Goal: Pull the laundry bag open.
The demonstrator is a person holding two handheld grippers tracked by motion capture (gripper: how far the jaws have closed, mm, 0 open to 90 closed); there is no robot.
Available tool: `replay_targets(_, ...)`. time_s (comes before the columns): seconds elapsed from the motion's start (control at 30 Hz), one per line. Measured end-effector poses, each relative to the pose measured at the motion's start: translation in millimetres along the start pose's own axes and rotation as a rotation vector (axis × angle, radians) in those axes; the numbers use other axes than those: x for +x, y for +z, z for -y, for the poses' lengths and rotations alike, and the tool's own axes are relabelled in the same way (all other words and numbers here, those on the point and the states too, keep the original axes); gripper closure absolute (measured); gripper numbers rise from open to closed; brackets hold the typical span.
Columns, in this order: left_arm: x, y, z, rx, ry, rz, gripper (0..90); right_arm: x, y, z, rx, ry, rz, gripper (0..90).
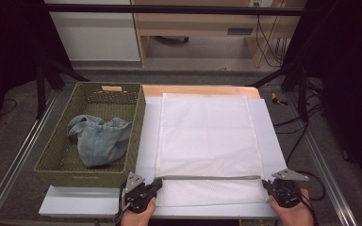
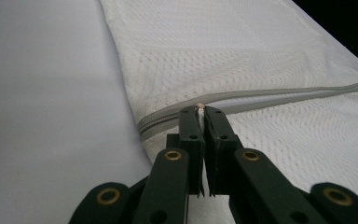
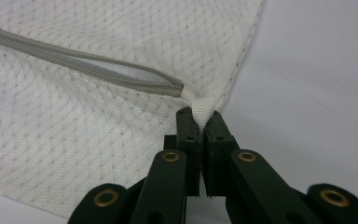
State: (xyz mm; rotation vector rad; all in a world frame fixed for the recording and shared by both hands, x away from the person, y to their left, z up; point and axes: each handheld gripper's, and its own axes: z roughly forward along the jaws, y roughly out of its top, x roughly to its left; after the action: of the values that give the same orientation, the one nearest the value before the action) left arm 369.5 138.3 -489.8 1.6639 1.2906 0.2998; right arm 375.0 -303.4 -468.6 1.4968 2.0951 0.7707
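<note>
Fingers (image 2: 192,122) of my left gripper (image 2: 199,112) pinch the zipper pull (image 2: 199,107); right gripper (image 3: 200,122) clamps the mesh laundry bag's (image 1: 207,136) white end tab (image 3: 202,111). Zipper (image 1: 207,177) lies between them, partly open. Next, I judge: draw the pull while anchoring.

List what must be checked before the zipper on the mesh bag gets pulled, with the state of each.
1. Left hand-held gripper shut on the zipper pull: ok.
2. Right hand-held gripper shut on the white tab at the zipper's end: ok.
3. Zipper runs straight between the two grippers: ok.
4. Mesh bag lies flat on the table, apart from the basket: ok.
5. Jeans sit inside the basket, off the bag: ok.
6. Whether the slider runs freely: cannot tell.
</note>
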Motion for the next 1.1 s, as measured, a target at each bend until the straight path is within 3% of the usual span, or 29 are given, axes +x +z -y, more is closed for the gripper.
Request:
replay_targets(0.6,2.0,-4.4,1.7,-0.025,-0.001,-0.028,86.9,0.7,0.3,-0.4,-0.001,-0.002,0.003,87.5)
replay_targets(1.1,6.2,-6.6,2.1,-0.031,-0.031,-0.014,86.9,2.1,0.1,-1.7,0.009,-0.001,0.010,87.8)
